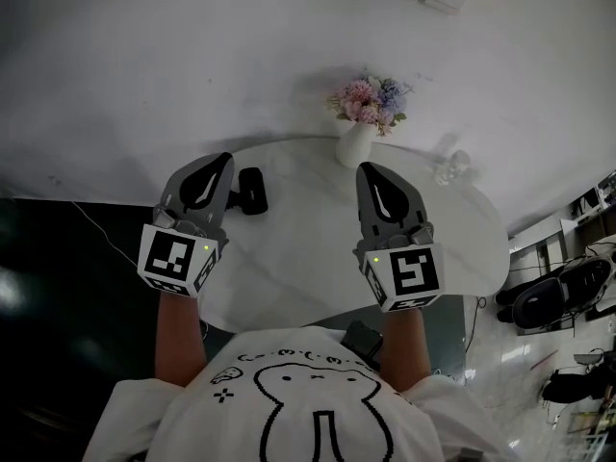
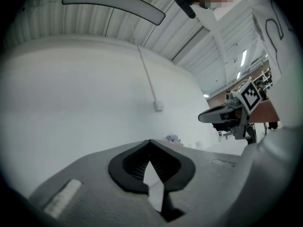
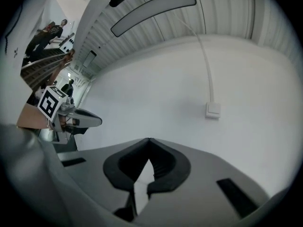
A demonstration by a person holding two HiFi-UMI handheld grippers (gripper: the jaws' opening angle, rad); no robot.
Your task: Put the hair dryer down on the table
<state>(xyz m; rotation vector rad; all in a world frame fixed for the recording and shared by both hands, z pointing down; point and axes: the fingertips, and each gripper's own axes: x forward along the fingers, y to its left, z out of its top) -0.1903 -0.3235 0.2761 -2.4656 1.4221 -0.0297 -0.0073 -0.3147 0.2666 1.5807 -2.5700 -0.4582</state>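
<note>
The black hair dryer [image 1: 252,190] lies on the white oval table [image 1: 298,258], just right of my left gripper [image 1: 224,159] and partly hidden behind it. That gripper is shut with nothing between its jaws, and in the left gripper view its tips [image 2: 150,141] meet against the white wall. My right gripper [image 1: 367,167] hovers over the table's middle, also shut and empty; its tips [image 3: 149,140] meet in the right gripper view. Each gripper appears in the other's view: the right gripper [image 2: 232,113] and the left gripper [image 3: 71,117]. Both point up and toward the wall.
A white vase of flowers [image 1: 360,123] stands at the table's far edge between the grippers, with a small clear glass object [image 1: 452,166] to its right. A wall switch [image 3: 213,110] hangs on the wall. A black chair [image 1: 549,301] stands on the floor at right.
</note>
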